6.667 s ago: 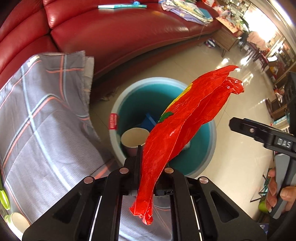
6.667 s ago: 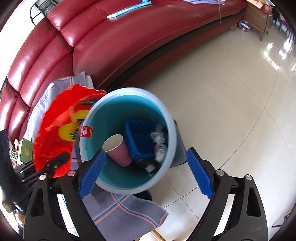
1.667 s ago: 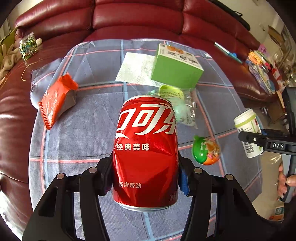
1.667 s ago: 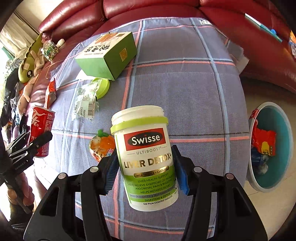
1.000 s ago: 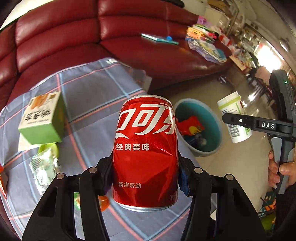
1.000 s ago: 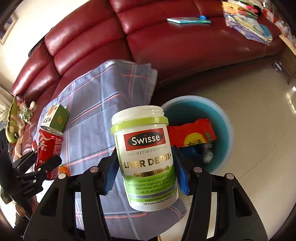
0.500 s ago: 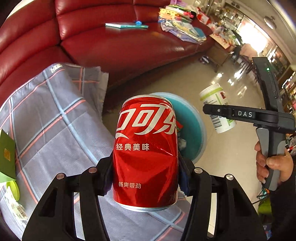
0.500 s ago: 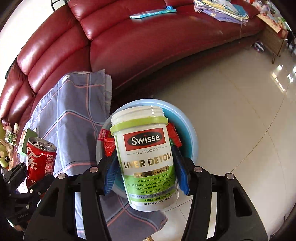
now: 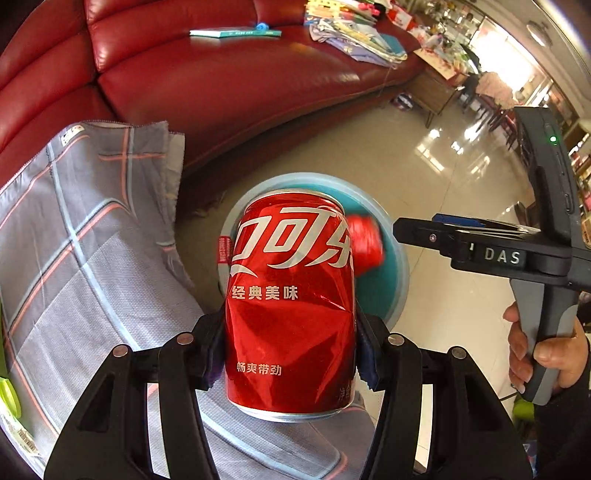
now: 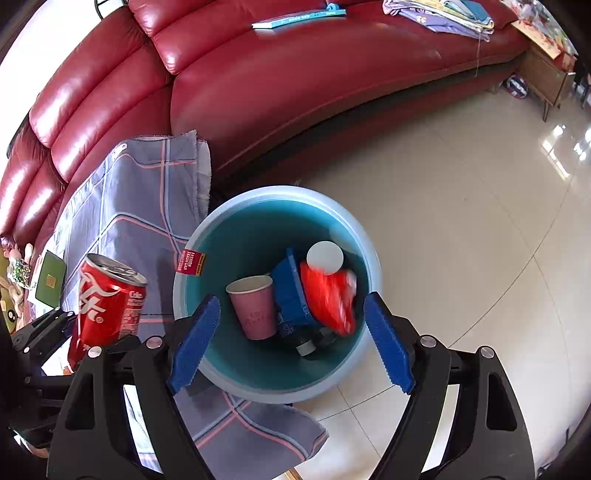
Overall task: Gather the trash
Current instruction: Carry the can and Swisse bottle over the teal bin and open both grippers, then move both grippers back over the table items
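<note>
A dented red cola can (image 9: 291, 295) stands upright between the pads of my left gripper (image 9: 291, 350), which is shut on it. Behind the can sits the round teal trash bin (image 9: 400, 266) on the floor. My right gripper (image 10: 291, 343) hangs over the bin (image 10: 266, 194), its jaws opening with nothing between them. Inside the bin lie a pink paper cup (image 10: 255, 306), a blue box (image 10: 291, 291), a red wrapper (image 10: 328, 299) and the white supplement bottle (image 10: 325, 257), of which only a round end shows. The right wrist view has the can (image 10: 110, 295) at left.
A grey plaid cloth (image 10: 147, 192) covers the table left of the bin. A red leather sofa (image 10: 295, 81) curves behind, with a book (image 10: 299, 16) and folded clothes (image 10: 443, 11) on it. Pale tiled floor (image 10: 461, 221) lies to the right. A hand (image 9: 543, 350) holds the right gripper (image 9: 461, 240).
The right gripper opened and the supplement bottle dropped into the bin. The left gripper carried the cola can from over the table toward the bin.
</note>
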Tool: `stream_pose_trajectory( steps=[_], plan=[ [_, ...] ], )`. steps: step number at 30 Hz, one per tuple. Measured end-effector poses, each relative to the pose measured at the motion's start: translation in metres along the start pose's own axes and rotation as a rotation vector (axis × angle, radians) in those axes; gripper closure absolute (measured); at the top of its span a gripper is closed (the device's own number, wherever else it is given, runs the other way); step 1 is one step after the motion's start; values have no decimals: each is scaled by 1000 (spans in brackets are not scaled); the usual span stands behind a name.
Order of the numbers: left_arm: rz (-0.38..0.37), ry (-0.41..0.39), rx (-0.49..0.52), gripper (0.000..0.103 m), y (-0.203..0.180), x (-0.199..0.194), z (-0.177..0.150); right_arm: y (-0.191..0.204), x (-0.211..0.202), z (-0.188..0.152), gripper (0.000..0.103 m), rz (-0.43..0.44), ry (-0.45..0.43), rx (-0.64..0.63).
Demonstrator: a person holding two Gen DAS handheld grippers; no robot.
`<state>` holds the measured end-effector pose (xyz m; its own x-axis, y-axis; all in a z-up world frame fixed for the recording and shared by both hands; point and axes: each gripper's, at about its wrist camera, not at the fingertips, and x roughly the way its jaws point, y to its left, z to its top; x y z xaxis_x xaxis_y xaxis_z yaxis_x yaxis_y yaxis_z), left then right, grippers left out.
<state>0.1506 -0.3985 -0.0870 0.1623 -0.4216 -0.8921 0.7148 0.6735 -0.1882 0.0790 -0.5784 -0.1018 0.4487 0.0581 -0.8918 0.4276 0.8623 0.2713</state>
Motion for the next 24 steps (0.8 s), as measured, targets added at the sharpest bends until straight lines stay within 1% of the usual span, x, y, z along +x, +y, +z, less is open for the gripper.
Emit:
stream_pose_trajectory(
  steps=[2, 8, 9, 10, 14, 15, 16, 17, 18, 20, 21, 24],
  plan=[
    [-2, 6, 8, 46, -4, 4, 1, -3, -2, -1, 22, -2, -2, 8],
    [-2, 33, 27, 46, -14, 25, 6, -13, -9, -4, 21, -11, -13, 31],
    [-1, 37, 26, 46, -16, 29, 7, -15, -9, -4, 21, -14, -11, 38],
    [-1, 40, 24, 46, -16, 32, 8, -17, -9, -3, 16, -16, -7, 43],
    [-16, 49, 11, 45, -17, 43, 14, -19, -9, -3, 16, -18, 0, 55],
    [-13, 49, 6, 43, -17, 45, 15, -19, -9, -3, 16, -17, 3, 57],
    [-15, 50, -1, 38, -18, 47, 16, -19, -9, -3, 16, -16, 7, 59],
    [-14, 49, -7, 27, -17, 47, 16, -18, -9, -2, 15, -14, 11, 60],
    [-8, 45, -12, 19, -17, 46, 16, -18, -9, -2, 15, -12, 13, 61],
    [6, 24, -10, 12, -17, 42, 15, -16, -9, -3, 13, -16, 11, 60],
    [13, 18, -9, 10, -17, 39, 14, -15, -9, -3, 13, -18, 12, 59],
    [12, 11, -7, 8, -16, 33, 13, -11, -9, -4, 13, -20, 18, 59]
  ],
)
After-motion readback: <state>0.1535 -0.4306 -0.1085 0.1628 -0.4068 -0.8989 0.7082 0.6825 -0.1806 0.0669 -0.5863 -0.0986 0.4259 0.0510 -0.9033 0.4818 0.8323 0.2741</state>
